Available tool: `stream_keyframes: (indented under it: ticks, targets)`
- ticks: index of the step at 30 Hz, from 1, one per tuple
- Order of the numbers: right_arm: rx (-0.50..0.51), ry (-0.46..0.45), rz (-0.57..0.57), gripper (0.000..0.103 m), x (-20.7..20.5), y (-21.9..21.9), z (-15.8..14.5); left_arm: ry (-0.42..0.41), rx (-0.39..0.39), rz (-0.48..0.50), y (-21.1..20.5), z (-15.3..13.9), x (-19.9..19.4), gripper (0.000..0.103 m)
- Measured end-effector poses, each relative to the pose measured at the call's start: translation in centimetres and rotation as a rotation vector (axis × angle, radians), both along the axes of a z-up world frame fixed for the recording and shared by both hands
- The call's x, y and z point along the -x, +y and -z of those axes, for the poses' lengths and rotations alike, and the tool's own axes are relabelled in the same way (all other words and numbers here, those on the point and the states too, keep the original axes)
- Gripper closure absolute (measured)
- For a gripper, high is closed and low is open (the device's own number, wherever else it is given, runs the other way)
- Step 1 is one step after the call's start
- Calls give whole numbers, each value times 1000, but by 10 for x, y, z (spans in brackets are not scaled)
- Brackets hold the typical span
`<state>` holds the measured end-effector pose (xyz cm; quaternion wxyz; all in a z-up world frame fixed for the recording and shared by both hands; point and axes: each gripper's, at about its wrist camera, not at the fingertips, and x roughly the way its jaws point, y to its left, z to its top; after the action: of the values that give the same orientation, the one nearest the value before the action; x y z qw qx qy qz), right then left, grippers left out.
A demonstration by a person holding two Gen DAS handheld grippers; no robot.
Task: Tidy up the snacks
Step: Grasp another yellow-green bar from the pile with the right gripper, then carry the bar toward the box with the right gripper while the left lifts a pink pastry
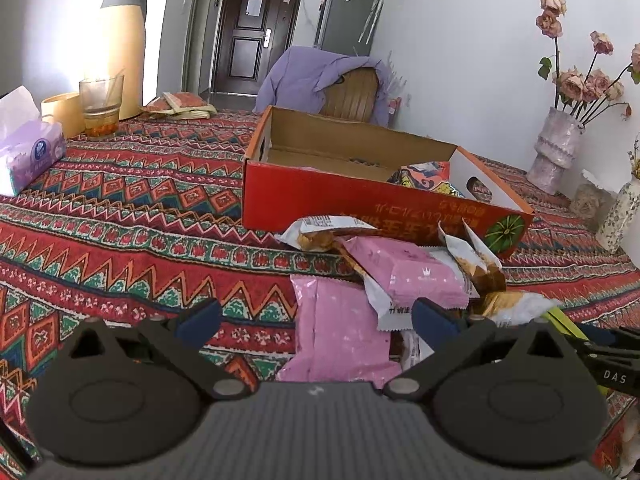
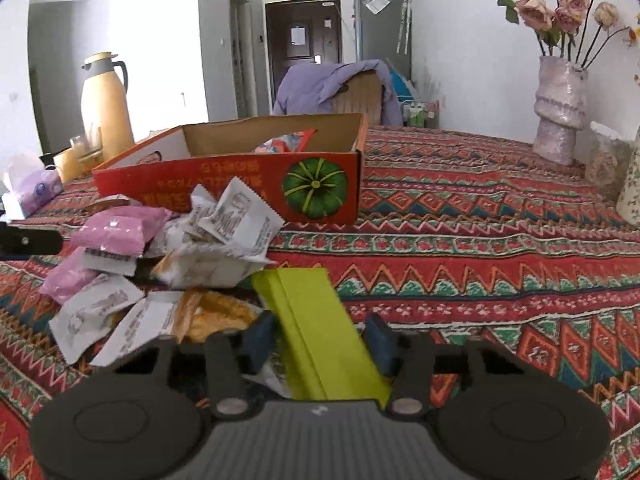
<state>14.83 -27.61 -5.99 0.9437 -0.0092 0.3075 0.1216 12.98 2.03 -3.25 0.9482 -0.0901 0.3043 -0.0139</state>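
Beside the red box (image 2: 228,184) | right gripper (image 2: 320,340) pinching green packet (image 2: 316,320); left gripper (image 1: 316,316) spread | risk: slick, tilted packet slipping out.

Counts of the things seen on the table

One red cardboard box (image 2: 240,184), two pink packets (image 1: 404,272) (image 1: 340,336), one yellow-green packet (image 2: 316,320), two flower vases (image 1: 556,148) (image 1: 618,212), one thermos jug (image 1: 120,48), one glass (image 1: 100,106) and one tissue pack (image 1: 28,152) are counted; the white wrappers (image 2: 236,220) overlap and cannot be counted.

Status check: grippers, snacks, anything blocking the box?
Right gripper shut on the green packet. Left gripper open over the pink packet. Snack pile sits against the red box; box top open, path clear.
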Motion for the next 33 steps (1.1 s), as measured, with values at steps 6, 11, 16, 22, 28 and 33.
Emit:
stream_keyframes:
  ticks: [6,11,16,22,28,33]
  targets:
    - [-44,-39,-2,69,7,-5,-4,27,-5,2,-1,3,-2,0]
    - [-66,-87,39,70,11,-13,-12,58,-94,-21,-10,7,-6,0]
    - [-72,-116,45,70,13,-14,-19,111,-169,-7,-26,13,-16,0]
    - [-79,-125,34,70,14,-11,-20,150,-206,-30,-37,19,-33,0]
    - [-84,-131,28,70,16,-11,-19,177,-190,-63,-37,26,-49,0]
    - [-95,-135,30,70,16,-12,-17,155,-177,-72,-36,28,-52,0]
